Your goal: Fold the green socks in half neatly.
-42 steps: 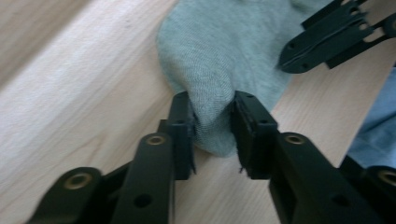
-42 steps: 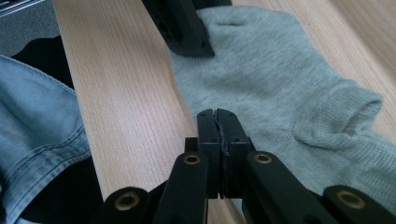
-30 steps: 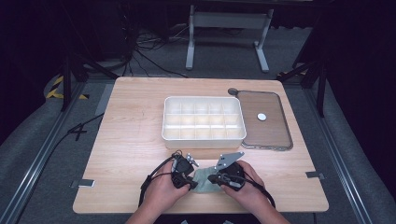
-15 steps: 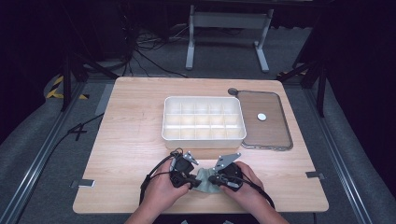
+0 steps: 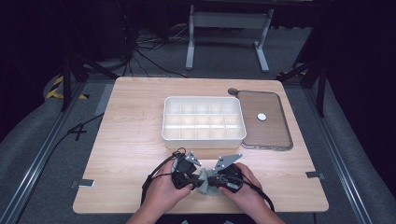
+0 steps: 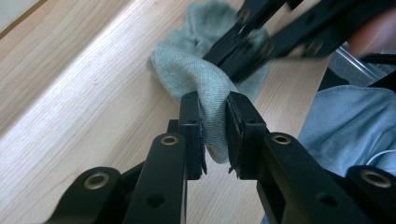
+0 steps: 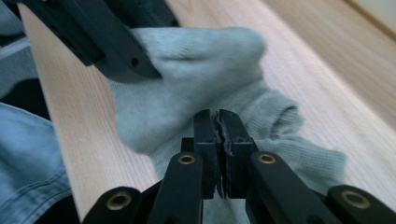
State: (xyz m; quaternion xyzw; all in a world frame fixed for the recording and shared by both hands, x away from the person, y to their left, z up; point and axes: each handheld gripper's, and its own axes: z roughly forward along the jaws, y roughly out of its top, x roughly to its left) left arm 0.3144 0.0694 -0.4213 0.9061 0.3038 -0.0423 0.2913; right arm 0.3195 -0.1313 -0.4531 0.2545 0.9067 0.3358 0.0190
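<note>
A grey-green sock (image 5: 206, 182) lies bunched near the table's front edge, between my two grippers. My left gripper (image 6: 215, 126) is shut on a raised fold of the sock (image 6: 187, 70). In the high view it (image 5: 195, 179) comes in from the left. My right gripper (image 7: 218, 130) pinches a thin layer of the sock (image 7: 196, 65); its jaws have just eased a touch, with cloth still between them. From the left gripper view, the right gripper (image 6: 232, 59) clamps the sock's far part. Both of the person's hands rest low on the table.
A white compartment tray (image 5: 204, 136) stands at mid-table, beyond the grippers. To its right lies a brownish lid (image 5: 273, 133) with a small white round piece (image 5: 261, 116) on it. The table's front edge and the person's denim-clad legs (image 6: 350, 121) are just behind the hands.
</note>
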